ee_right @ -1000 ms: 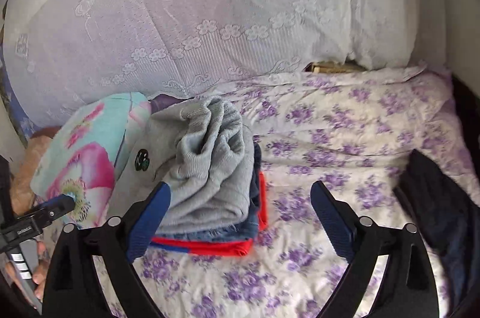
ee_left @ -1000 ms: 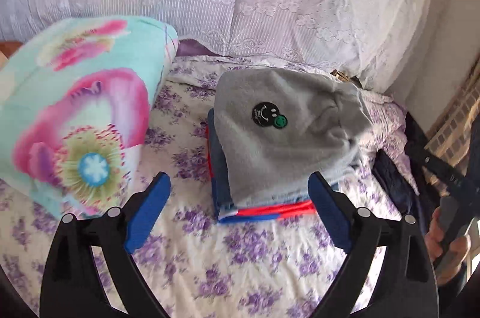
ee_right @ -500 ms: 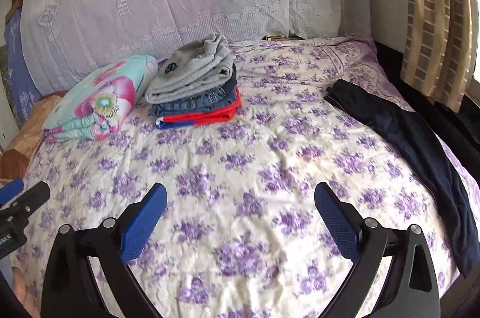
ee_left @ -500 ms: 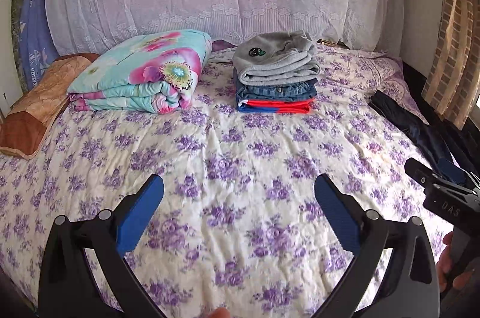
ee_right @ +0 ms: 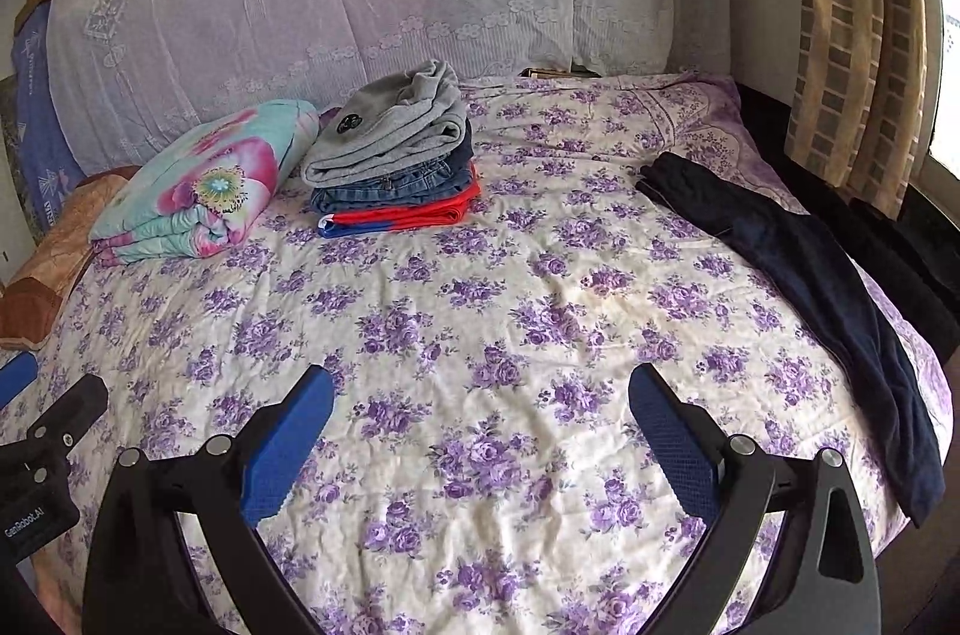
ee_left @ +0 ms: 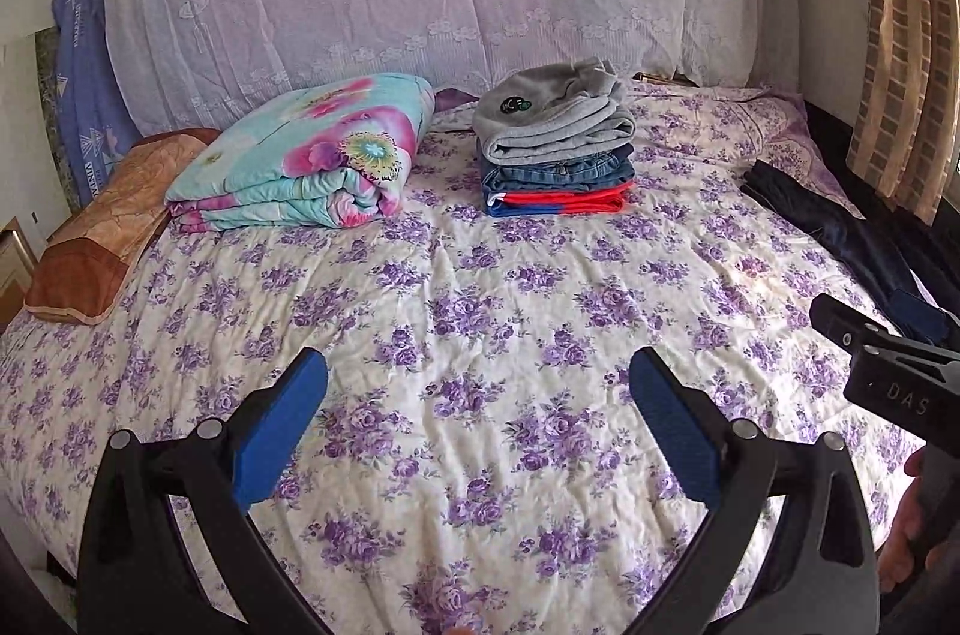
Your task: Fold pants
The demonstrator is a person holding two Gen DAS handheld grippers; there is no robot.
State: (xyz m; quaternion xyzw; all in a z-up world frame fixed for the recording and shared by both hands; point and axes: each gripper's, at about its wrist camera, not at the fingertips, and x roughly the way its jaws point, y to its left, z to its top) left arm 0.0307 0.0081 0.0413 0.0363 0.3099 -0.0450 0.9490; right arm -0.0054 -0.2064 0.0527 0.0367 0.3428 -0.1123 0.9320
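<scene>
The left gripper (ee_left: 477, 413) stands with its jaws spread as wide as they go and nothing between them, over bare flowered bedspread (ee_left: 480, 311); the right gripper (ee_right: 480, 425) is likewise wide apart and holds nothing.

The dark navy pants (ee_right: 810, 275) lie unfolded in a long strip ahead and to the right of the right gripper, running along the bed's right edge; from the left gripper they sit far off to the right, beyond the other tool. The stack of folded clothes (ee_left: 555, 143) is well ahead of both, with the rolled floral quilt (ee_left: 306, 155) just to its left.

Judged risks: the pants' near end hangs close to the mattress edge, so a pull from one end alone could drag the whole garment off the bed; the dark cloth lies against a dark bed frame, so a jaw may close on the wrong layer or catch the bedspread with it; a pinch on a single leg would leave the legs uneven and the fold crooked; the two tools, reaching for the same side, could knock together.
</scene>
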